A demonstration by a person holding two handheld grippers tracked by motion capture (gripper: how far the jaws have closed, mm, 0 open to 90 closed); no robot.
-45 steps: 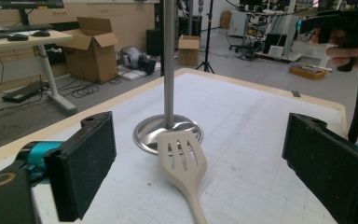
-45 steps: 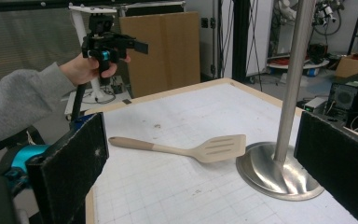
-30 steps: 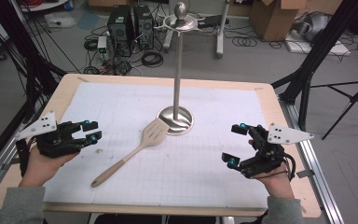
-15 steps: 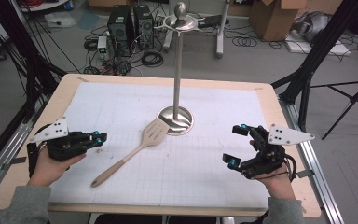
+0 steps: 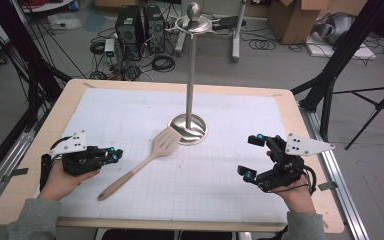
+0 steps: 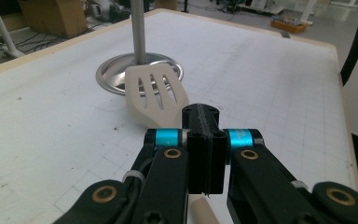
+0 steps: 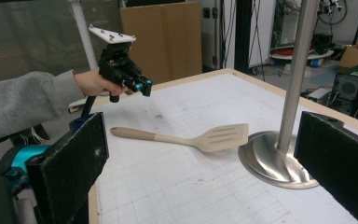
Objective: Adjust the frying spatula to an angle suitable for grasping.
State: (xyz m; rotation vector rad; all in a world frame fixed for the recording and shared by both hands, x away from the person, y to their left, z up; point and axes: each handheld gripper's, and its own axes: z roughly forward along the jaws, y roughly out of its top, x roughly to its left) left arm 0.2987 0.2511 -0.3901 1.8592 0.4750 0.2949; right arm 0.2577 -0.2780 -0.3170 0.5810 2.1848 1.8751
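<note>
High view: spatula (image 5: pixel 145 162) untouched on counter (image 5: pixel 40 150), blade on stand base (image 5: pixel 200 134). Left gripper (image 5: pixel 114 153) fingers just closed together, empty; right gripper (image 5: pixel 252 157) fingers apart. Pickup pending.

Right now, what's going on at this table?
A person holds a two-jaw gripper in each hand over a gridded mat. The left gripper is shut on nothing, hovering just left of the slotted spatula, which lies flat with its head against the base of the metal stand. The right gripper waits open at the right, apart from both.
</note>
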